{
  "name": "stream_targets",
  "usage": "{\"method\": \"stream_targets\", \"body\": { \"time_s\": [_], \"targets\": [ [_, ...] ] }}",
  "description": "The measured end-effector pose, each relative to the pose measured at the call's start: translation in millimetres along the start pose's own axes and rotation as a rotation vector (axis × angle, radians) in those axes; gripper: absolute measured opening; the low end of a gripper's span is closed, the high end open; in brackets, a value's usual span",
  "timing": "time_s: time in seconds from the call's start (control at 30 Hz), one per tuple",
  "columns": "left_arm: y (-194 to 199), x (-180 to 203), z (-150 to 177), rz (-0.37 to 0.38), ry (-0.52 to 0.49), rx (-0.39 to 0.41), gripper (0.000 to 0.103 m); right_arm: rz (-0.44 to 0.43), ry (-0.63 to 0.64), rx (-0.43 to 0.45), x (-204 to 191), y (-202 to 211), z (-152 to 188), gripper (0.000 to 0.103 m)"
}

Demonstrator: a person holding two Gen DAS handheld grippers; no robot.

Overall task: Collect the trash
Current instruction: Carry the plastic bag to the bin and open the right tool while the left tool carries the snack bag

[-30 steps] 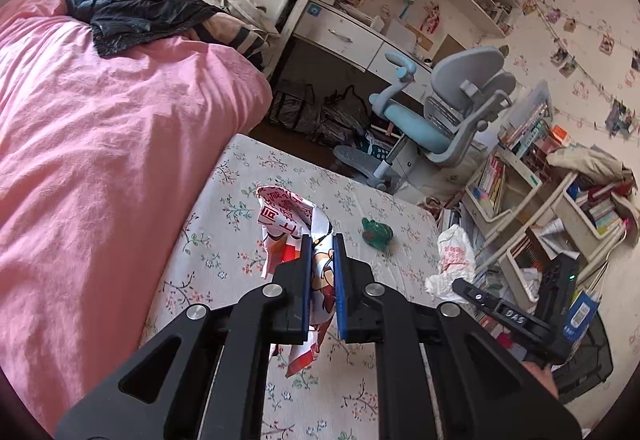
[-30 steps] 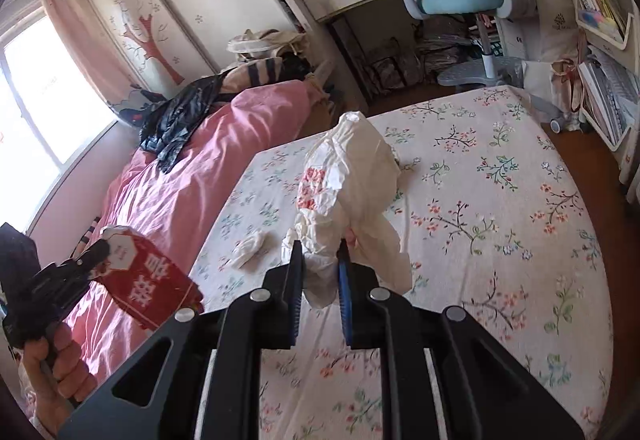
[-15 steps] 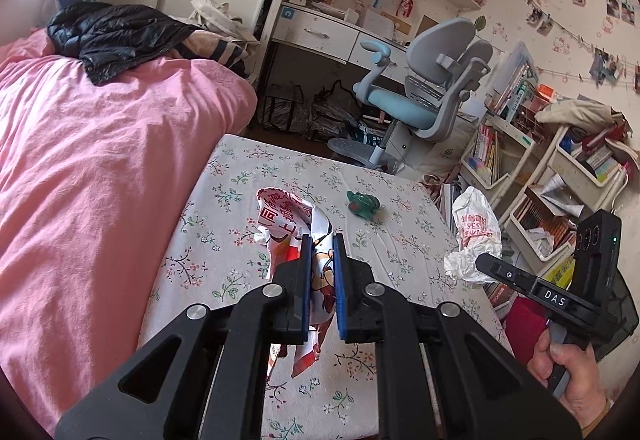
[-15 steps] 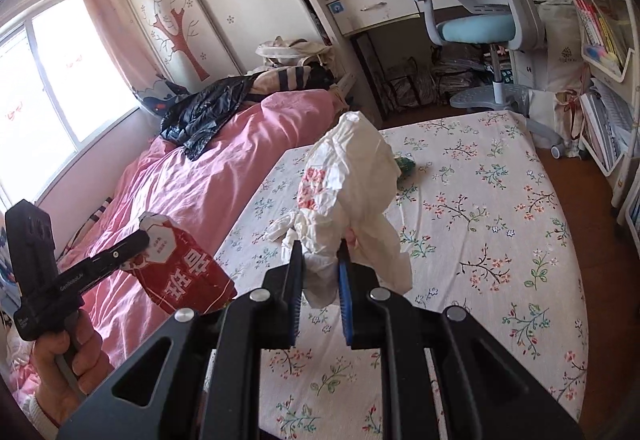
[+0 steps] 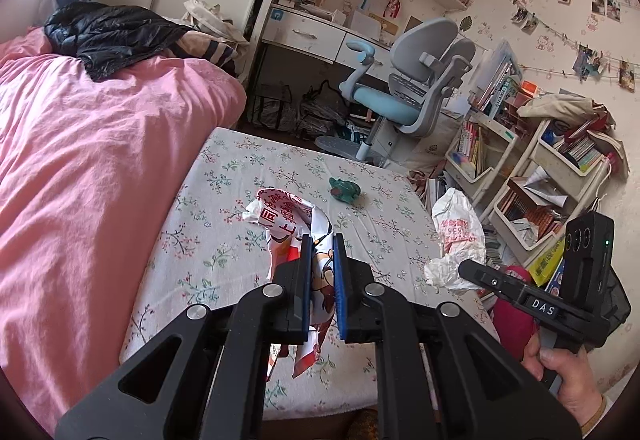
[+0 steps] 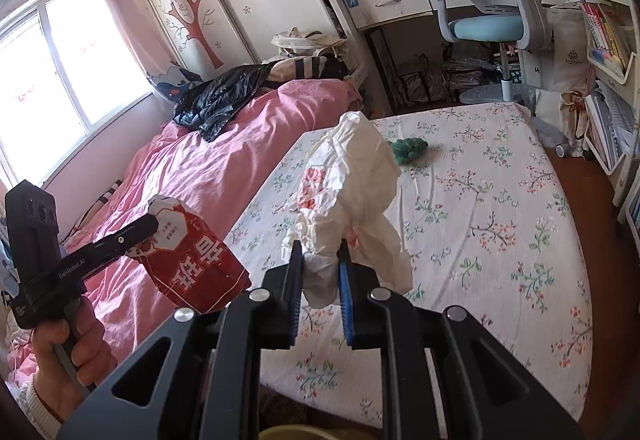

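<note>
My left gripper (image 5: 321, 240) is shut on a red-and-white printed snack wrapper (image 5: 286, 217), held above the floral table (image 5: 224, 175). In the right wrist view the same wrapper (image 6: 196, 264) hangs from the left gripper (image 6: 150, 222) at the left. My right gripper (image 6: 319, 248) is shut on a crumpled white plastic bag (image 6: 352, 179) with red print, held above the table (image 6: 500, 199). The bag also shows in the left wrist view (image 5: 456, 236), at the right gripper (image 5: 464, 268). A small green crumpled item (image 5: 344, 190) lies on the table, also seen in the right wrist view (image 6: 409, 149).
A bed with a pink cover (image 5: 80, 167) lies along the table's left side, a black jacket (image 5: 108, 31) on it. A grey-blue desk chair (image 5: 404, 95) and a desk stand beyond the table. Cluttered bookshelves (image 5: 540, 167) stand at the right. A pale rim (image 6: 296, 434) shows below my right gripper.
Both grippers have pulled back and risen from the table, each still holding its item. The table and the green item look farther away.
</note>
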State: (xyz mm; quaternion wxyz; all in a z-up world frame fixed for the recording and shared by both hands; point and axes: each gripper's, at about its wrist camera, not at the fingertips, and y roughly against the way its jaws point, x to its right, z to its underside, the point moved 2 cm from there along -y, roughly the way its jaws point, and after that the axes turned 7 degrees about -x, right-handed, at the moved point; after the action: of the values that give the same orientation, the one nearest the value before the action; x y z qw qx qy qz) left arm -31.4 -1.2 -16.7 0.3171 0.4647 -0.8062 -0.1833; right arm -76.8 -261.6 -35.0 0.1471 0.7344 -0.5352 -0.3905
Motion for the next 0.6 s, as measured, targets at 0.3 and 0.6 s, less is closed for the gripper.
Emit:
{"method": "stream_targets", "body": {
  "time_s": [0.3, 0.6],
  "targets": [
    [21, 4, 27, 0.030, 0.007, -0.003, 0.010, -0.012, 0.015, -0.044, -13, 11, 38, 0.017],
    [40, 10, 57, 0.045, -0.004, -0.024, 0.010, -0.020, 0.039, -0.103, -30, 16, 79, 0.018]
  ]
}}
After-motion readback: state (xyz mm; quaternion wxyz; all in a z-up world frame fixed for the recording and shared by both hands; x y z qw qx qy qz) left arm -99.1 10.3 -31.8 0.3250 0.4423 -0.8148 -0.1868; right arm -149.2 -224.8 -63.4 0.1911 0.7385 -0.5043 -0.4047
